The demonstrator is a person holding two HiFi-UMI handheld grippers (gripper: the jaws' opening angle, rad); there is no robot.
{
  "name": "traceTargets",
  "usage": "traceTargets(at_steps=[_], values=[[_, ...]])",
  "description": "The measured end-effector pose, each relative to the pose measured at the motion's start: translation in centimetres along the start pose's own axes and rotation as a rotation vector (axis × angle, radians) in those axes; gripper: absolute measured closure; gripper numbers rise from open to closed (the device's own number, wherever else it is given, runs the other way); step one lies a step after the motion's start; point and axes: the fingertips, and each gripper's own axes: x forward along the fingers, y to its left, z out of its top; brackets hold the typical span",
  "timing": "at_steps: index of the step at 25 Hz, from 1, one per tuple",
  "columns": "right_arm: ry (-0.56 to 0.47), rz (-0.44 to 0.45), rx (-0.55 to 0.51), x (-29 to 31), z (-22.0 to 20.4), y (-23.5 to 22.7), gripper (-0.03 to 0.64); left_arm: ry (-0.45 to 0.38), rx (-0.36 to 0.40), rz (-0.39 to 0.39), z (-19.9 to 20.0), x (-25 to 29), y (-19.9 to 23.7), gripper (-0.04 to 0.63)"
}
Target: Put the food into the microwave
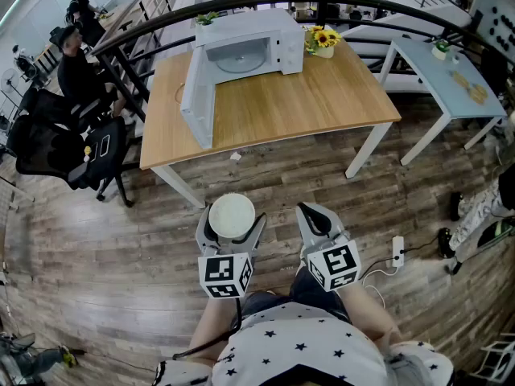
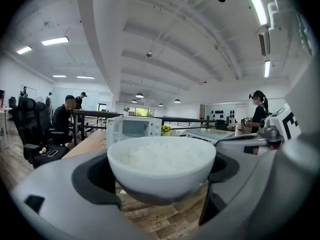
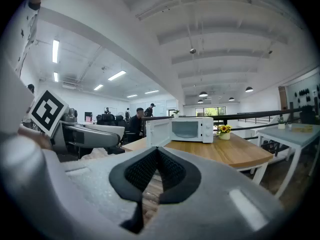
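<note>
A white bowl (image 1: 232, 214) heaped with white rice is the food; my left gripper (image 1: 231, 225) is shut on it, jaws spread wide around its sides, held above the wood floor in front of the table. In the left gripper view the bowl (image 2: 161, 166) fills the space between the jaws. The white microwave (image 1: 245, 51) stands at the back of the wooden table (image 1: 322, 95) with its door (image 1: 197, 95) swung open to the left. My right gripper (image 1: 310, 212) hovers beside the bowl, shut and empty; its pads (image 3: 150, 169) meet at the tips. The microwave (image 3: 185, 130) lies ahead of it.
A pot of sunflowers (image 1: 322, 40) sits right of the microwave. A pale blue table (image 1: 438, 71) stands to the right, black office chairs (image 1: 64, 147) and seated people to the left. A dark railing (image 1: 386, 6) runs behind the tables. A power strip (image 1: 397, 250) lies on the floor.
</note>
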Motion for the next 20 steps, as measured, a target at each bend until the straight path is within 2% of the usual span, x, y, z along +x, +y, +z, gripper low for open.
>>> traceTargets(at_steps=[7, 14, 20], values=[[0.011, 0.028, -0.031, -3.4, 0.5, 3.9, 0.612, -0.029, -0.036, -0.003, 0.3, -4.7, -0.3, 0.071], [-0.009, 0.022, -0.04, -4.7, 1.0, 5.1, 0.612, -0.042, -0.038, -0.026, 0.5, -6.1, -0.9, 0.071], [-0.037, 0.015, 0.003, -5.5, 1.1, 6.0, 0.612, -0.047, -0.032, -0.048, 0.4, -7.1, -0.8, 0.071]])
